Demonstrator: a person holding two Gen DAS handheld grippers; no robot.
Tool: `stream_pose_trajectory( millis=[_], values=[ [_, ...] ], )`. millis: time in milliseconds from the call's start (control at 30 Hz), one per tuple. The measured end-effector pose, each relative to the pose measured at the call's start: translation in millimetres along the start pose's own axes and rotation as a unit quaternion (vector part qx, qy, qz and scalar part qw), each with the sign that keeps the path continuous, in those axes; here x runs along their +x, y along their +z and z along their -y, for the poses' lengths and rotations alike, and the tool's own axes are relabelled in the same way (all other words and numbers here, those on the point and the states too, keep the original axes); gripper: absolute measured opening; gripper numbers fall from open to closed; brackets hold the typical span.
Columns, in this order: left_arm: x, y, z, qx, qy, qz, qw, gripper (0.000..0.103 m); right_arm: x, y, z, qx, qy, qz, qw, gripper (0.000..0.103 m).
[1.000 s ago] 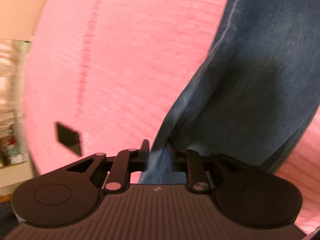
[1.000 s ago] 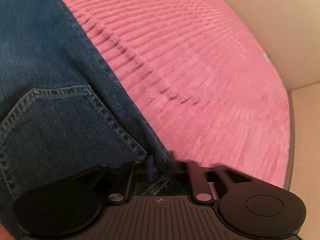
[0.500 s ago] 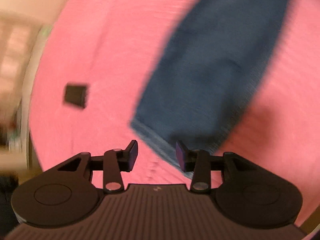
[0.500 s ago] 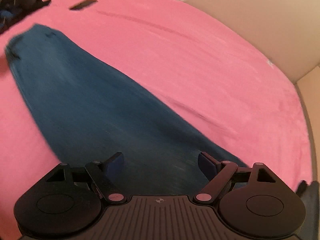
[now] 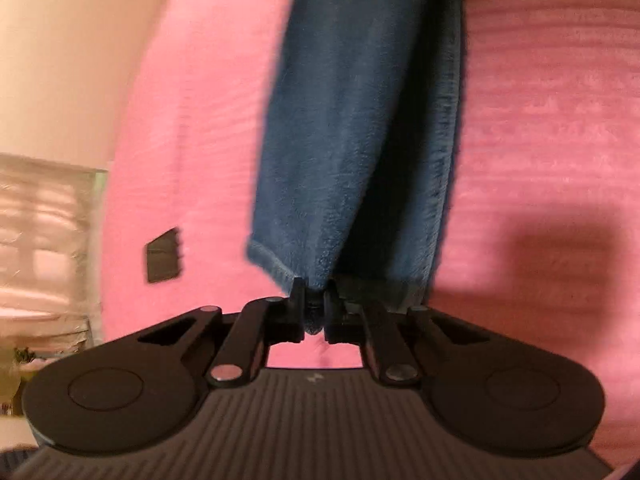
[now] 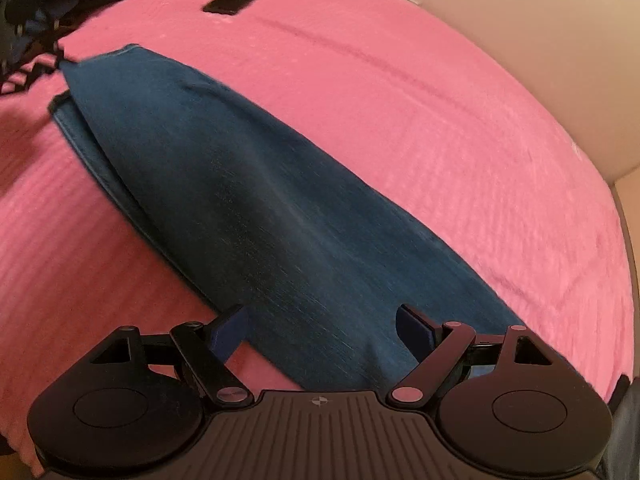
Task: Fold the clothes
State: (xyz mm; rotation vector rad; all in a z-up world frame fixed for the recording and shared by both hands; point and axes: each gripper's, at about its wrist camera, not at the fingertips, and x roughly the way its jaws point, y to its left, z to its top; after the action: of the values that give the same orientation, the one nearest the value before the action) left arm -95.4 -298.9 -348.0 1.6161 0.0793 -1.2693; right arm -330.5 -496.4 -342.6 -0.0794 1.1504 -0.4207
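The jeans [image 6: 280,216] were dark blue denim, laid out as one long, narrow strip across the pink ribbed bedspread [image 6: 460,128]. In the right wrist view the strip ran diagonally from the near right to the far left, one leg stacked on the other, with the lower layer's edge showing as a thin offset band along the left side. In the left wrist view the hem end [image 5: 280,264] of the jeans [image 5: 352,120] was raised off the bedspread [image 5: 540,120], and the upper layer formed a shallow tent with a dark fold beneath it. The picture was motion-blurred, so stitching detail could not be read.

No containers were visible. A small flat dark rectangular object [image 6: 231,1] lay on the bedspread beyond the far end of the jeans, well apart from them; the same object [image 5: 162,255] appeared to the left of the hem in the left wrist view.

The left gripper [image 5: 315,306] was pressed together on the hem, with a bunch of denim pinched between its fingers. The right gripper [image 6: 320,332] was spread wide above the near end of the jeans, its blue-padded fingers [image 6: 230,332] holding nothing; whether they touched the fabric could not be determined.
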Motion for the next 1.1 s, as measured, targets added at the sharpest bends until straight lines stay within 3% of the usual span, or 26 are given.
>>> stream_pose_trajectory(
  millis=[133,267,400,500,600,700,767,900,1033,1100],
  values=[
    [13,-4,20,0.019,-0.042,-0.003,0.9989,0.007,5,-3,-16,0.008,0.013,-0.023,1.0,0.084],
    [28,-19,29,0.012,-0.058,-0.064,0.9962,0.009,7,-7,-14,0.046,0.022,-0.046,0.998,0.084],
    [6,-40,4,-0.054,-0.062,-0.091,0.9924,0.012,3,-21,4,0.113,0.011,-0.057,0.992,0.084],
    [-10,-27,-23,-0.093,-0.046,-0.081,0.9913,0.012,2,-47,26,0.194,-0.008,-0.068,0.979,0.084],
    [-23,17,-42,-0.108,-0.038,-0.031,0.993,0.014,-3,-82,53,0.286,-0.031,-0.077,0.955,0.085],
    [-36,91,-42,-0.085,-0.053,0.053,0.9935,0.028,-12,-120,81,0.372,-0.058,-0.078,0.923,0.087],
    [-45,147,-29,-0.053,-0.064,0.119,0.9894,0.031,-18,-147,102,0.426,-0.069,-0.076,0.899,0.088],
    [-55,256,19,0.034,-0.07,0.222,0.972,0.039,-36,-188,130,0.482,-0.076,-0.066,0.87,0.088],
    [-51,342,79,0.141,-0.061,0.287,0.9457,0.046,-54,-226,154,0.527,-0.08,-0.056,0.845,0.088],
    [-50,371,102,0.175,-0.065,0.302,0.9348,0.056,-60,-239,151,0.525,-0.075,-0.053,0.846,0.088]
  ],
)
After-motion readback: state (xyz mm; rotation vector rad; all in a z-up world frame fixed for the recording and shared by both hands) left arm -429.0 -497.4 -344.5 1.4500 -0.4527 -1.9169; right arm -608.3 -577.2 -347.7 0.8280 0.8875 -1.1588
